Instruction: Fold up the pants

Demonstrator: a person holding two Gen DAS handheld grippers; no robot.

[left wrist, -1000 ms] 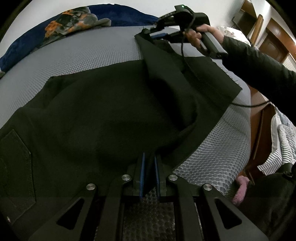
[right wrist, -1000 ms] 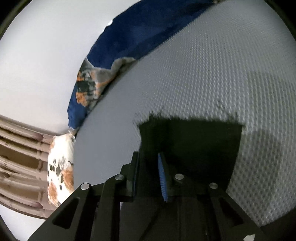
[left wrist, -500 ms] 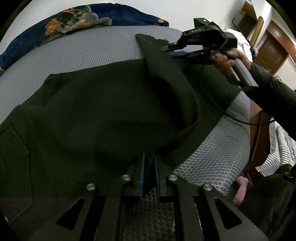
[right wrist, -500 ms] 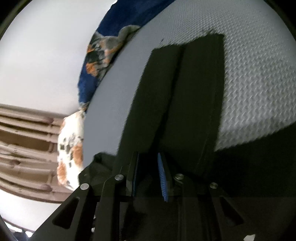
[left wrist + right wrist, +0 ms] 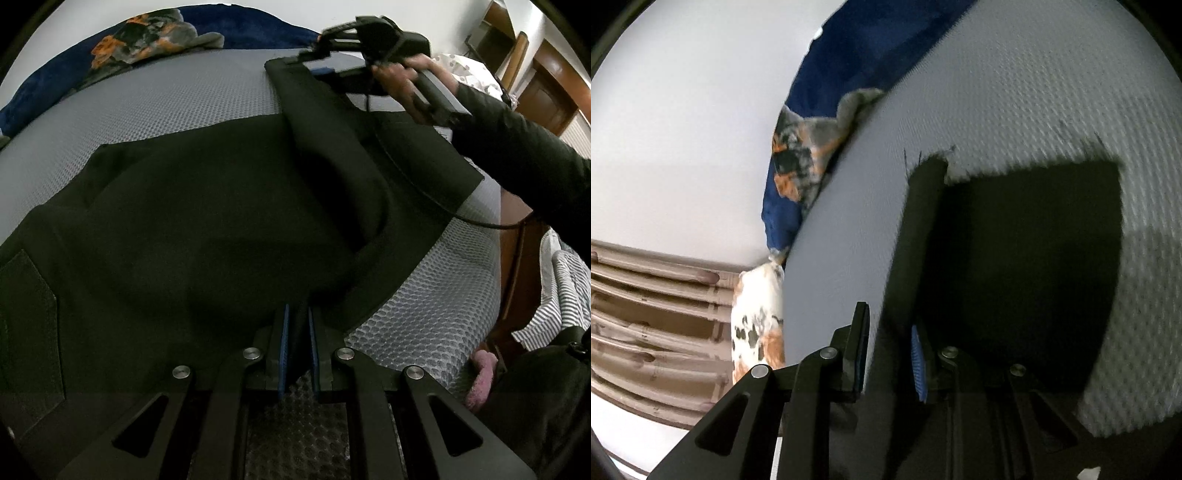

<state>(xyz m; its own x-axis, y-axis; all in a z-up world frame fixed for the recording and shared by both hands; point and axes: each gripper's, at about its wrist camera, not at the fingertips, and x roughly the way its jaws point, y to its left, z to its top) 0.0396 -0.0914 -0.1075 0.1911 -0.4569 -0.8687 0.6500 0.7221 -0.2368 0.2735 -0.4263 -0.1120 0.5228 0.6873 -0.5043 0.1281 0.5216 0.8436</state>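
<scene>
Pants (image 5: pixel 192 229), dark and partly folded, lie spread over a grey textured mattress (image 5: pixel 177 99). At the far left a back pocket (image 5: pixel 29 317) shows. In the middle foreground, the left gripper (image 5: pixel 296 343) has its blue-padded jaws pinched together on a fold of fabric. Toward the upper right, the right gripper (image 5: pixel 886 354), jaws apart, hangs over a pant leg's hem (image 5: pixel 1027 166), which lies flat on the mattress.
</scene>
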